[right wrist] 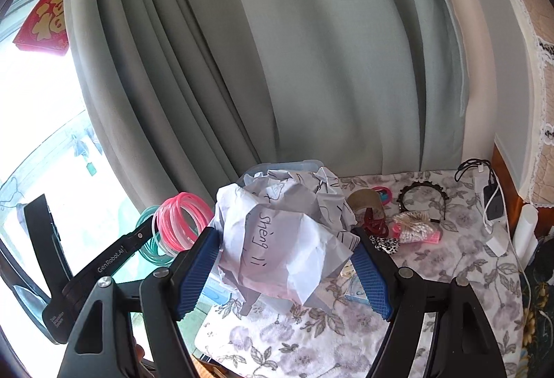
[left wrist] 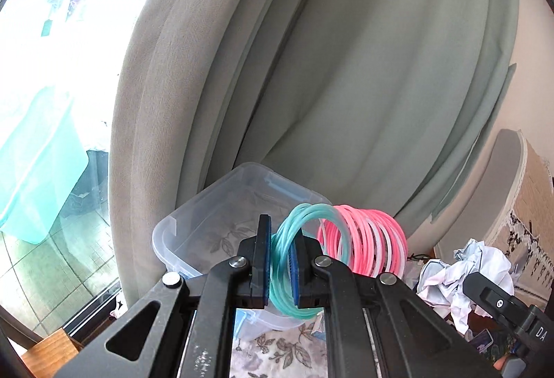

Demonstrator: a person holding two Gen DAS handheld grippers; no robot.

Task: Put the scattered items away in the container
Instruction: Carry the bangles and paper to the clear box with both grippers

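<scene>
Your left gripper (left wrist: 281,269) was clamped on the teal loops of a bundle of plastic bangles (left wrist: 346,239) — the pink and white ones hung off to the right — held up in the air just in front of the clear plastic container (left wrist: 214,218) sitting on the floral cloth (right wrist: 311,336). Your right gripper (right wrist: 287,269) had its blue pads squeezed on a big crumpled paper ball (right wrist: 284,229), lifted above the cloth — the hair clip (right wrist: 375,225), cotton swabs (right wrist: 415,229) and headband (right wrist: 422,194) lay scattered on the cloth to its right.

A home bedroom: curtains (right wrist: 277,49), floral tablecloth (right wrist: 311,336), hair accessories (right wrist: 420,194).
</scene>
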